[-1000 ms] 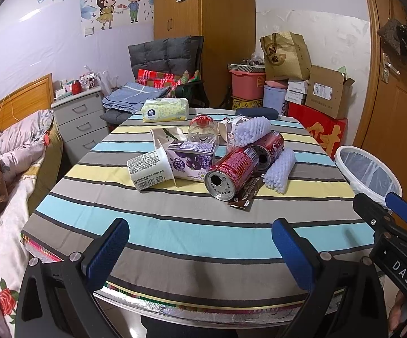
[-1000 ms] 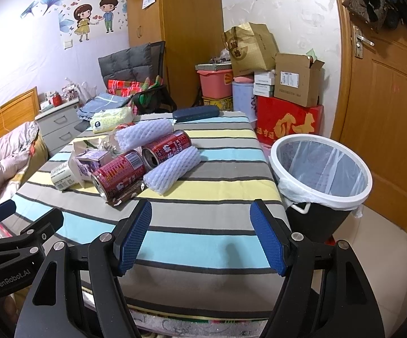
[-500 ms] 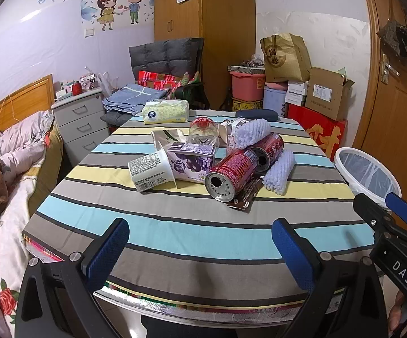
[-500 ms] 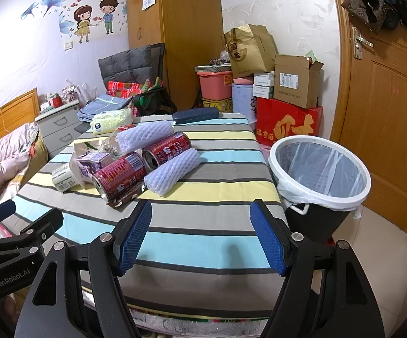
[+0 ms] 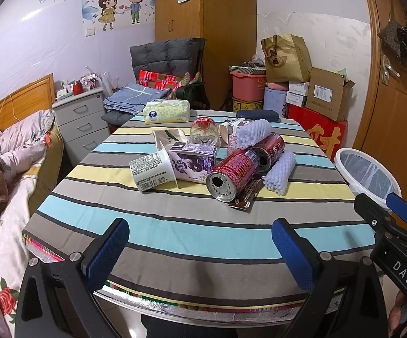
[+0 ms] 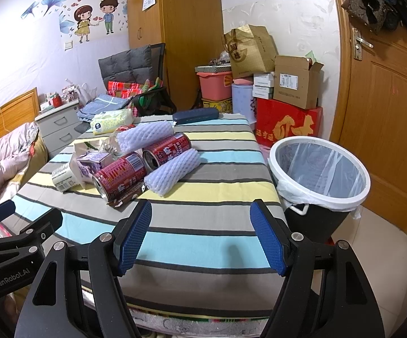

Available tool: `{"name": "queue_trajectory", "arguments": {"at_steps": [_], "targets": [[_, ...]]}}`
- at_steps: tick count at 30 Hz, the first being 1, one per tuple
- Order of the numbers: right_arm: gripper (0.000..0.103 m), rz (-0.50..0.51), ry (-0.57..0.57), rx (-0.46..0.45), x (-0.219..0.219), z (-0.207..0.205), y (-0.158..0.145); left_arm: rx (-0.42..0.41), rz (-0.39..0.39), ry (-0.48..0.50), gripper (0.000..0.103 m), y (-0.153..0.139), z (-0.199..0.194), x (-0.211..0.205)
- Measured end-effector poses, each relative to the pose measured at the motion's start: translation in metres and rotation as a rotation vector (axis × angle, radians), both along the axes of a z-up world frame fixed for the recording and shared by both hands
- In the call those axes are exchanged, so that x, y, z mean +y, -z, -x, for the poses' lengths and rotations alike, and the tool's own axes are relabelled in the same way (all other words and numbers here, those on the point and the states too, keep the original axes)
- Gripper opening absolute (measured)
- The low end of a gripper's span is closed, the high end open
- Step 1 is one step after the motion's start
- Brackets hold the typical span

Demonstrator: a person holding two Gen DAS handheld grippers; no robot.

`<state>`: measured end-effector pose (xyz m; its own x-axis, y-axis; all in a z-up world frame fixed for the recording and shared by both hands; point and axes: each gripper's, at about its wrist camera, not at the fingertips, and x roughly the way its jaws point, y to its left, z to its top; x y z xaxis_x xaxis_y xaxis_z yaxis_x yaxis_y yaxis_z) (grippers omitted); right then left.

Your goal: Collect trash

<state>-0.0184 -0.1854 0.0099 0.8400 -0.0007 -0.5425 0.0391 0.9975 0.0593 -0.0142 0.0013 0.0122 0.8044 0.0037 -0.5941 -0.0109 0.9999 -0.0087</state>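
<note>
Trash lies in a heap mid-table on the striped cloth (image 5: 175,233): two red cans (image 5: 233,171) (image 6: 119,176), a white yogurt cup (image 5: 151,170), a purple milk carton (image 5: 193,162), two white foam nets (image 5: 279,173) (image 6: 172,174), a brown wrapper (image 5: 245,195) and a clear bottle (image 5: 204,133). A white-rimmed bin (image 6: 320,174) with a liner stands on the floor right of the table. My left gripper (image 5: 200,249) is open over the near table edge, short of the heap. My right gripper (image 6: 202,236) is open, nearer the bin, holding nothing.
At the far table end lie a tissue pack (image 5: 166,111) and a dark blue case (image 6: 195,115). A bed (image 5: 9,169) and drawers (image 5: 79,121) are on the left; stacked boxes (image 6: 287,104) and a wooden door (image 6: 389,112) on the right.
Both views have drawn back very slightly from the table. Both grippers stay open and no trash has moved.
</note>
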Motion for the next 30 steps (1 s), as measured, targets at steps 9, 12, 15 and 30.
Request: {"name": "queue_trajectory", "arguments": {"at_steps": [9,12,15,30], "targets": [[0.074,0.002,0.0,0.0,0.001,0.0,0.0,0.0,0.0,0.001,0.103,0.0,0.0,0.0],[0.074,0.003,-0.001,0.002,0.001,0.0,0.0,-0.001,0.0,0.001,0.103,0.0,0.0,0.0],[0.074,0.003,0.0,0.0,0.003,0.0,0.0,-0.001,-0.002,0.0,0.103,0.0,0.0,0.0],[0.074,0.002,-0.002,0.022,0.007,-0.017,0.006,0.012,0.017,-0.017,0.103,0.0,-0.017,0.019]]}}
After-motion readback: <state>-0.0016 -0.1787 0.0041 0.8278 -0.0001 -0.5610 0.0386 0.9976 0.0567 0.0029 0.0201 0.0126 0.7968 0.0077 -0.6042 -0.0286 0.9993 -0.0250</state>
